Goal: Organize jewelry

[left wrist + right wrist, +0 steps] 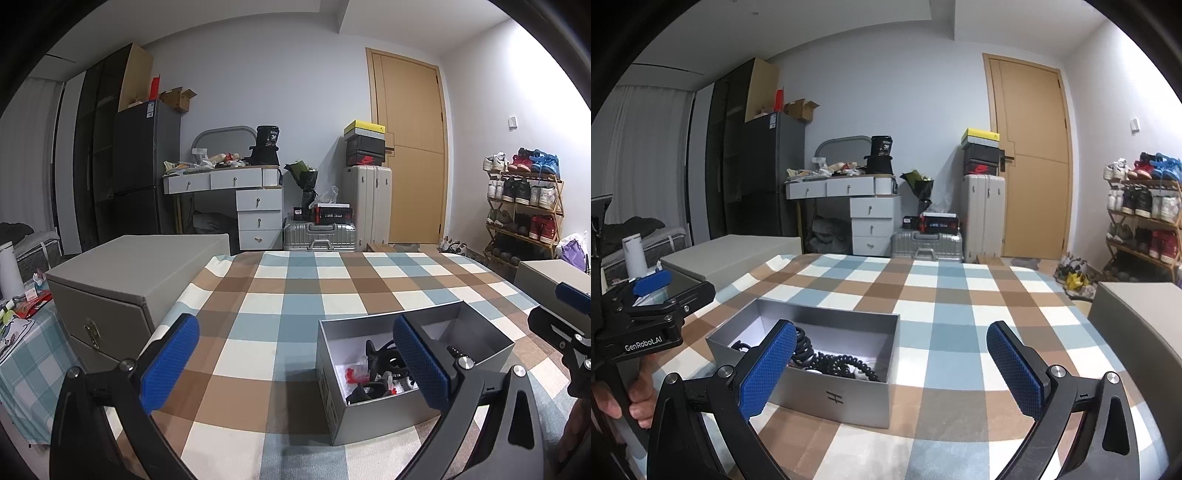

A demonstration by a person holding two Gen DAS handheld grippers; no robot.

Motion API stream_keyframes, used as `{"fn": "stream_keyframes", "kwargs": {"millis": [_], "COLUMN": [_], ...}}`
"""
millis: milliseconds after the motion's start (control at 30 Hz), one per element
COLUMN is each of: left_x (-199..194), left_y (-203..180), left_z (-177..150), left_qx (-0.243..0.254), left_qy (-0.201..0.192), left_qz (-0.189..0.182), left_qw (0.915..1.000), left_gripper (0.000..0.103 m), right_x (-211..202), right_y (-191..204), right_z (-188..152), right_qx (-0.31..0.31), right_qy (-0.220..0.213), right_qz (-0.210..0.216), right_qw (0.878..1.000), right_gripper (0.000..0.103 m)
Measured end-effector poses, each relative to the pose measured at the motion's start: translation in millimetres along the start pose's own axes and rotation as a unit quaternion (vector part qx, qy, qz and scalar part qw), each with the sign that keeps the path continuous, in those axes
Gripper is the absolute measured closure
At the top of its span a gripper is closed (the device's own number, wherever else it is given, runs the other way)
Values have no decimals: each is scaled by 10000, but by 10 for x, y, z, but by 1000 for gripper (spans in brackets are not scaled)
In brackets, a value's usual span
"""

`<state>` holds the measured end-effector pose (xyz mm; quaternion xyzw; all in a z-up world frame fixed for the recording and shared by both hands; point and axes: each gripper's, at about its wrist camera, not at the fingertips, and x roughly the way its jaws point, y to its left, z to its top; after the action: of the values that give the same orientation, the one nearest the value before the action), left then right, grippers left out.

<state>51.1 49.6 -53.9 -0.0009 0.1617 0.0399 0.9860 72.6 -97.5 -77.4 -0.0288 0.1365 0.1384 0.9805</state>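
An open grey box (369,417) (827,397) sits on the checked tablecloth (273,295) (953,295). It holds black coiled hair ties (842,363), black clips (373,391) and small red pieces (352,374). My left gripper (295,369) is open, with its right finger over the box and nothing between the pads. My right gripper (892,369) is open too, its left finger above the box's near left corner. A grey drawer chest (122,291) (731,258) stands at the table's left. The left gripper's body (646,321), held by a hand (624,398), shows in the right wrist view.
A second grey box (1137,325) (546,277) stands at the table's right. Beyond the table are a dresser (236,199), suitcases (321,232), a door (410,147) and a shoe rack (524,206). A white tumbler (634,258) stands at the left.
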Motion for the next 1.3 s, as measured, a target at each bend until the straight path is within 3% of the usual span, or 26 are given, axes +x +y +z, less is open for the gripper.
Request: {"fn": "stream_keyframes", "kwargs": {"millis": [1300], "left_x": [47], "left_y": [33], "left_z": [-8], "left_qx": [22], "left_qy": [37], "left_qz": [-20], "left_qw": [10000], "left_gripper": [1], "right_x": [-5], "right_y": [3], "right_z": [0], "right_qx": [1], "right_qy": [-3], "right_qz": [0], "right_qw": [10000], "right_gripper": [0]}}
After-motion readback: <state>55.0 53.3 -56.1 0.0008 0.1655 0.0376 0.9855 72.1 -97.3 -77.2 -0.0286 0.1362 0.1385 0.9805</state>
